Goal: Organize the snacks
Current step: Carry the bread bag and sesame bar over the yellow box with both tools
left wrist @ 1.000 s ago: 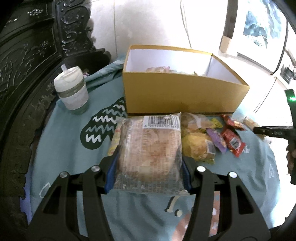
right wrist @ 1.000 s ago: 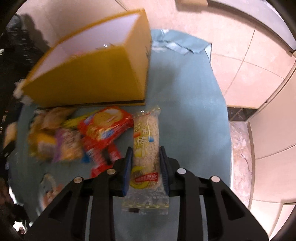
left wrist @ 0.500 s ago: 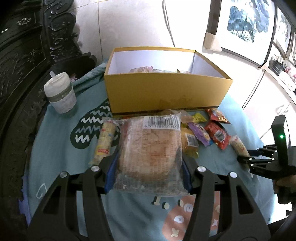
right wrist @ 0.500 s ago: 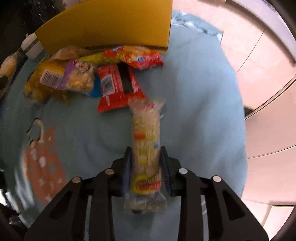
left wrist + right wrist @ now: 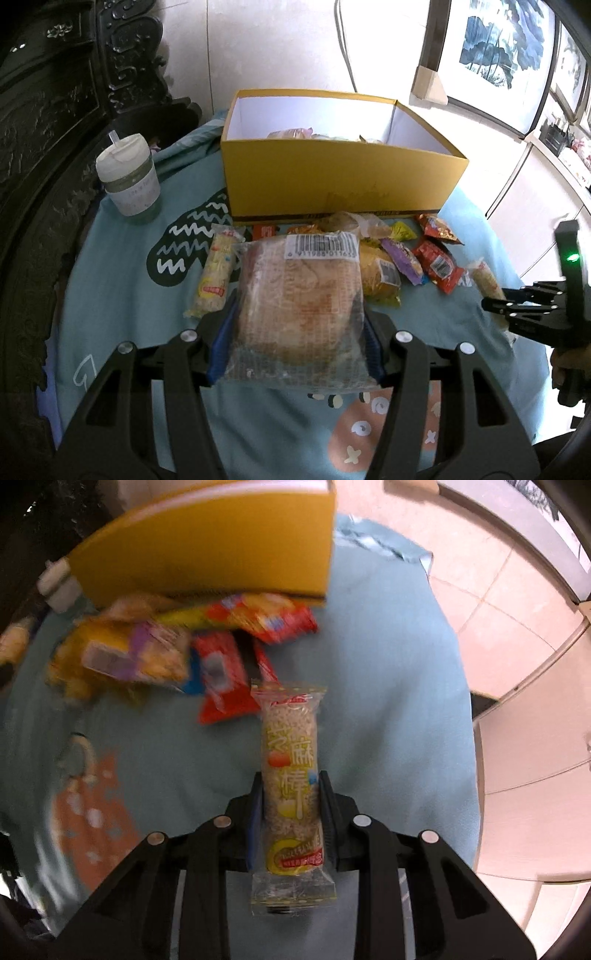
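Left gripper [image 5: 298, 341] clamps a clear bread packet [image 5: 301, 306] above the tabletop [image 5: 122, 295]; yellow box [image 5: 340, 181] near the far edge, loose snacks [image 5: 413, 258] just before it.

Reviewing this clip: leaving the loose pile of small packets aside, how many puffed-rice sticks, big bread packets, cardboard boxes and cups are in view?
Puffed-rice sticks: 2 (left stick, right stick)
Big bread packets: 1 (bread packet)
Cardboard boxes: 1 (yellow box)
Cups: 1 (lidded cup)
Total: 5
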A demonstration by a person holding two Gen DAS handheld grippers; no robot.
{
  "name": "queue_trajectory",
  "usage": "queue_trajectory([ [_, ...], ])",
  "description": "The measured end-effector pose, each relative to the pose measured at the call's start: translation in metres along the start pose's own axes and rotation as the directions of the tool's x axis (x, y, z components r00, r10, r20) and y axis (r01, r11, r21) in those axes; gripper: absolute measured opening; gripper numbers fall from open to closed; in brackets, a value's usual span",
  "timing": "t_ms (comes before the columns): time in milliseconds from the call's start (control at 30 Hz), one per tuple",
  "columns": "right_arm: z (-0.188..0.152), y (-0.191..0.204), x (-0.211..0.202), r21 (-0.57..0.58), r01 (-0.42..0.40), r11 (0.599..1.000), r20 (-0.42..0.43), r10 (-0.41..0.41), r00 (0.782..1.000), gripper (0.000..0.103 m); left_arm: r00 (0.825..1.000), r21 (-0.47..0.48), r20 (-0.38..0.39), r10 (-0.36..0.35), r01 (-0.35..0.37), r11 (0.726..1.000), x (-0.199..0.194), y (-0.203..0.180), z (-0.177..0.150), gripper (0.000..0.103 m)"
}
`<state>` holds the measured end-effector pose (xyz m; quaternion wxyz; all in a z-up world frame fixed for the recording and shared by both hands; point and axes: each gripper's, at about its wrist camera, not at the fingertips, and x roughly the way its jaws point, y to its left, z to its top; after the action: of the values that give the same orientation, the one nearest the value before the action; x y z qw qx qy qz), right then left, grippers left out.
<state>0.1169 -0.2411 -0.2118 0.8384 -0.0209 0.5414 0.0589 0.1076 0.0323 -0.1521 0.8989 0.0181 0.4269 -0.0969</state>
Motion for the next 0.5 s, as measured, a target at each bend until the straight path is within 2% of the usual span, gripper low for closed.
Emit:
queue_trajectory([
  [167, 0.029, 0.013, -0.049, -0.04, -0.051, 0.998, 0.113, 0.055, 0.992, 0.028, 1.0, -0.017, 0.029, 0.006, -0.006, 1.0, -0.009, 0.0, 0.014, 0.059],
  [300, 0.054, 0.023, -0.084, -0.036, -0.089, 0.995, 0.202, 0.095, 0.975, 0.028, 0.998, -0.015, 0.07, 0.008, -0.007, 1.0, -0.02, -0.005, 0.034, 0.059],
  [500, 0.093, 0.038, -0.115, -0.079, -0.09, 0.993, 0.299, 0.11, 0.948, 0.028, 0.991, -0.01, 0.133, 0.005, -0.003, 1.0, -0.033, -0.013, 0.065, 0.059],
])
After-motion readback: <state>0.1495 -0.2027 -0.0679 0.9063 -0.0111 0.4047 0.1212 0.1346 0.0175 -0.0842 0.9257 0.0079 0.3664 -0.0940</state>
